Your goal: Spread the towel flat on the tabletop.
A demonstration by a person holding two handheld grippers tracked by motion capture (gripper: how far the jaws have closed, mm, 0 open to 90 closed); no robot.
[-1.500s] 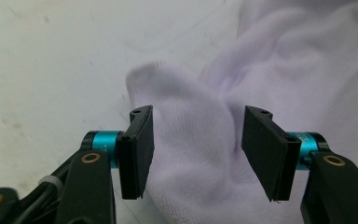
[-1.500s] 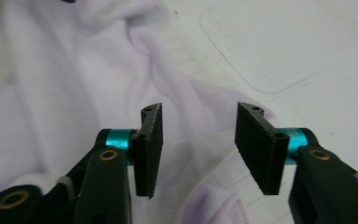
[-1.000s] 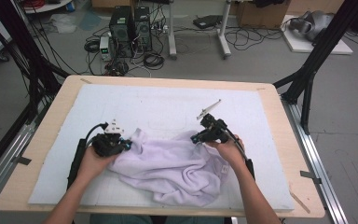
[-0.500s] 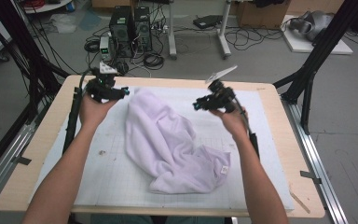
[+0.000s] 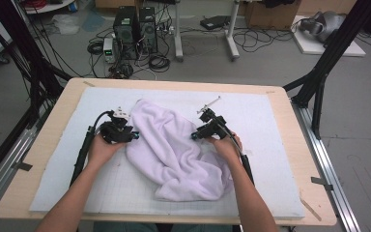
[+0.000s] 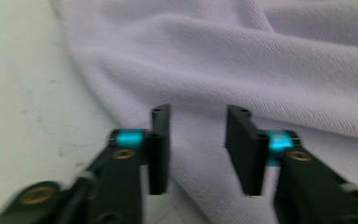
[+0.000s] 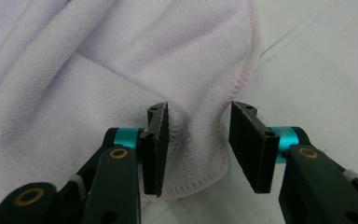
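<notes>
— Towel first: where does the pale lilac terry-cloth towel lie?

— Crumpled in soft folds at the middle of the white padded mat that covers the wooden worktop. It runs from a rounded far corner down to a bunched near end, between the two hands.

— And the left hand-held gripper?

— It sits at the towel's left edge. In the left gripper view its black jaws stand partly apart after having just been closing, with a fold of cloth lying in the gap. The pads do not press on the cloth, so nothing is gripped.

— The right hand-held gripper?

— At the towel's right side, pointing in toward it. In the right gripper view its jaws have just been opening and now stand partly apart astride the stitched hem. The left pad lies close against a ridge of cloth, yet the hem hangs slack between them, so it is not clamped.

— Around the worktop?

— Black frame legs, with computer towers and cables on the grey floor beyond.
</notes>
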